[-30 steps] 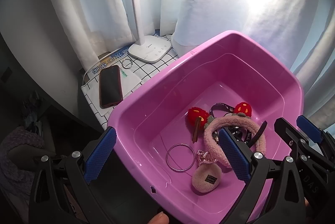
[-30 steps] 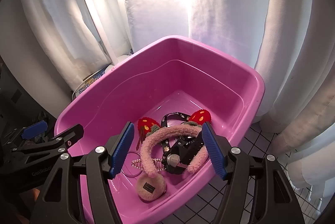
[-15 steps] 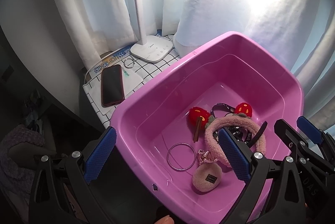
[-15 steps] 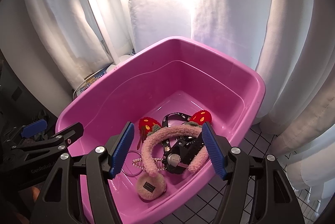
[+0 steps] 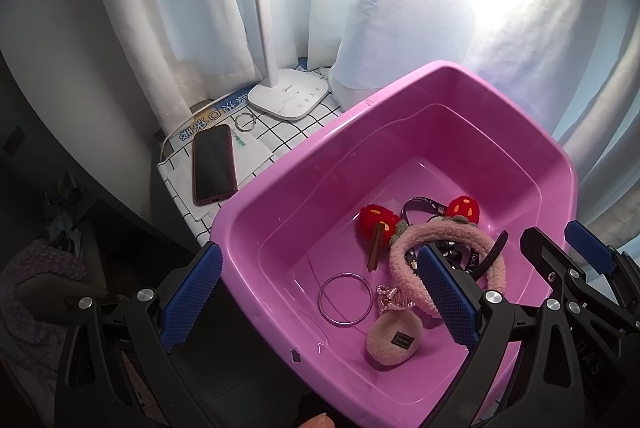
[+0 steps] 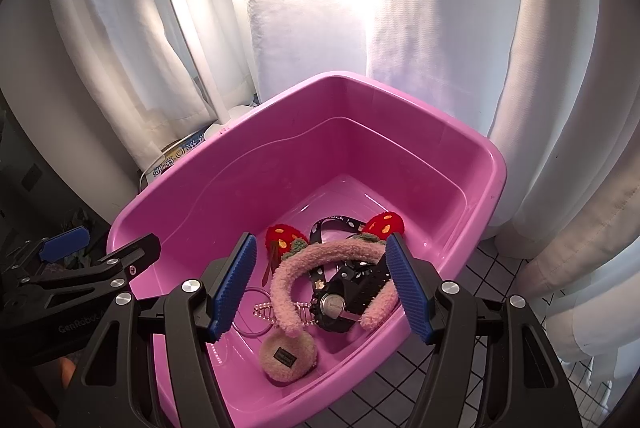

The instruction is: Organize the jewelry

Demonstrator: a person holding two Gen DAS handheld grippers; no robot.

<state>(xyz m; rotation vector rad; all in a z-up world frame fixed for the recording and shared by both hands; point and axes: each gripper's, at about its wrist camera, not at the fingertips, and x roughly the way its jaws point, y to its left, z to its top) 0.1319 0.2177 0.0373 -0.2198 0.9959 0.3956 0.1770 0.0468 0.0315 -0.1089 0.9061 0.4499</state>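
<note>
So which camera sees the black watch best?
The right wrist view: the black watch lies in the pink plastic tub, its round metal back facing the camera, framed by the fluffy pink headband. In the left wrist view, the left fingers and headband hide nearly all of it.

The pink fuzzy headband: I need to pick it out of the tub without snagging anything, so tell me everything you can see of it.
The pink fuzzy headband is a plush, fleecy arch lying on the floor of the pink tub, open ends toward the camera. Two red strawberry pompoms with green leaves sit at its top. It overlaps a black strap and watch; one end rests by a round pink pouch. Neither gripper touches it.
</note>
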